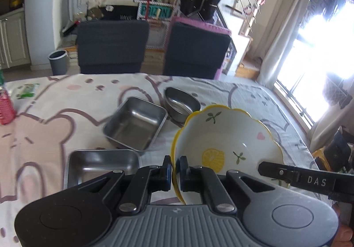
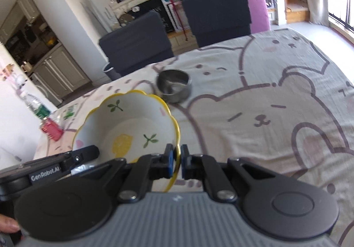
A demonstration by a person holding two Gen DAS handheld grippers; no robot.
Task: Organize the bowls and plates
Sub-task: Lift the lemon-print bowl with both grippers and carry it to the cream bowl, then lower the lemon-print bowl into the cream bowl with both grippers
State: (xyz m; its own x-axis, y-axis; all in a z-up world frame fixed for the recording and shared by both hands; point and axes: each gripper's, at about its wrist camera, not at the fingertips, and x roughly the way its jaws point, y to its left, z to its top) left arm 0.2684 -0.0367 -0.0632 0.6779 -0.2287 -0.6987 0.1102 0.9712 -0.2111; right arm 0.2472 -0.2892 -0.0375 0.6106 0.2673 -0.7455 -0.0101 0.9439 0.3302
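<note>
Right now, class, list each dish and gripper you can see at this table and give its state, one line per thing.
Lemon bowl: tilted, off the cloth, held at opposite rims.
Left gripper: shut on the bowl's rim.
Right gripper: shut on the bowl's rim.
Larger square steel tray: upright, empty, resting on the tablecloth.
Nearer steel tray: upright, empty, partly hidden.
Oval steel dish: upright, empty.
</note>
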